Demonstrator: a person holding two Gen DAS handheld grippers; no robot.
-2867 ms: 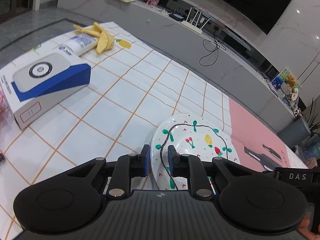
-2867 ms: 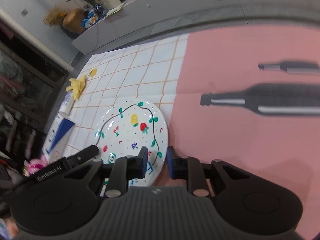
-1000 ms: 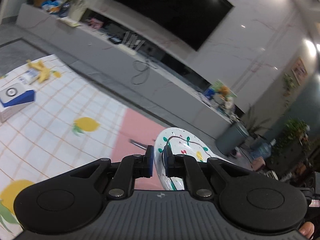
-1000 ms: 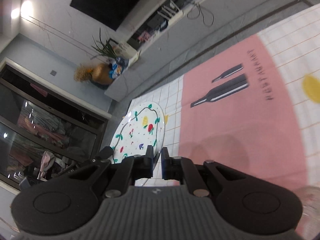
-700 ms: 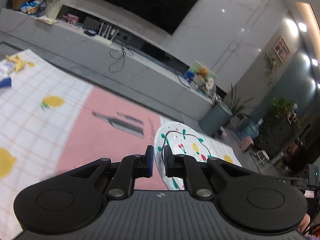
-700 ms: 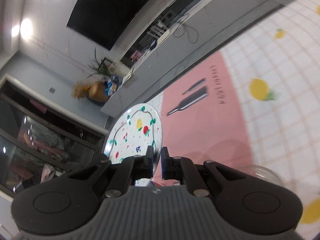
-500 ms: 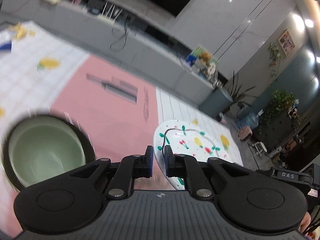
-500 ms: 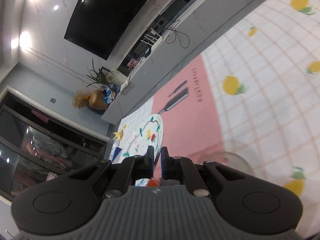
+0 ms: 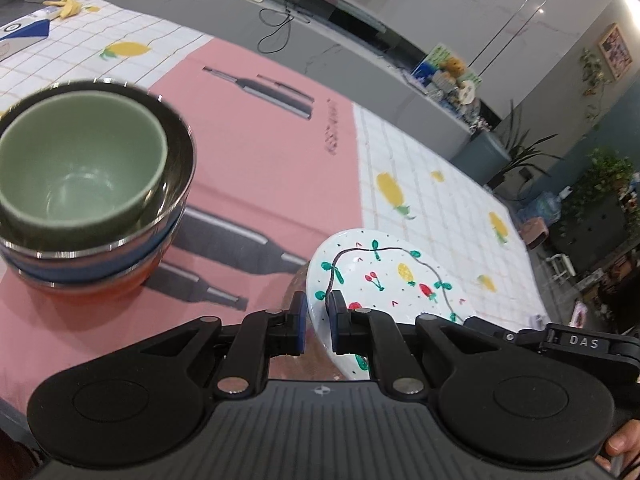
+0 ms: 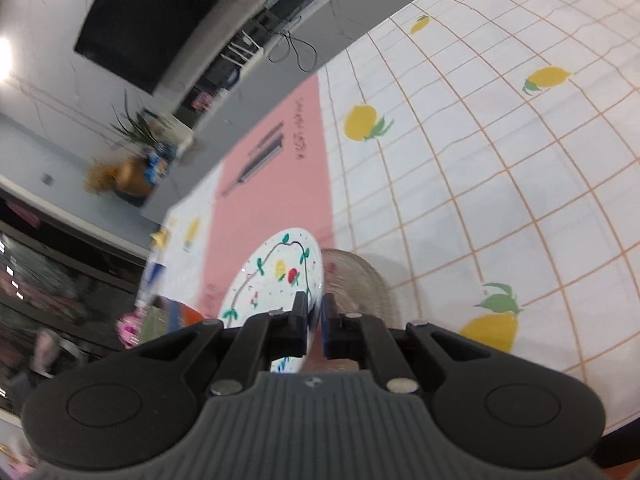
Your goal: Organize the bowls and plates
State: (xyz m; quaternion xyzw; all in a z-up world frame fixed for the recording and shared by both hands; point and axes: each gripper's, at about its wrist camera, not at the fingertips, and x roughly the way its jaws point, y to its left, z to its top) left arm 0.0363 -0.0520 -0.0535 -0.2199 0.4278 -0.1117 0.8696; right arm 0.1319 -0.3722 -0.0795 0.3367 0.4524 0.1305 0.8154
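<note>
Left wrist view: stacked bowls (image 9: 92, 184) at left on pink mat (image 9: 256, 152), green bowl (image 9: 76, 160) innermost, steel-rimmed ones beneath. Right of stack, painted plate (image 9: 384, 276) held above mat edge; left gripper (image 9: 317, 320) pinches plate's near-left rim between blue pads. Fingertip of person's hand (image 9: 618, 446) at lower right. Right wrist view: right gripper (image 10: 314, 322) pinches same plate (image 10: 276, 276) by its edge, jaws almost together; clear glass dish (image 10: 360, 284) just right of plate on lemon-print cloth (image 10: 500, 184).
</note>
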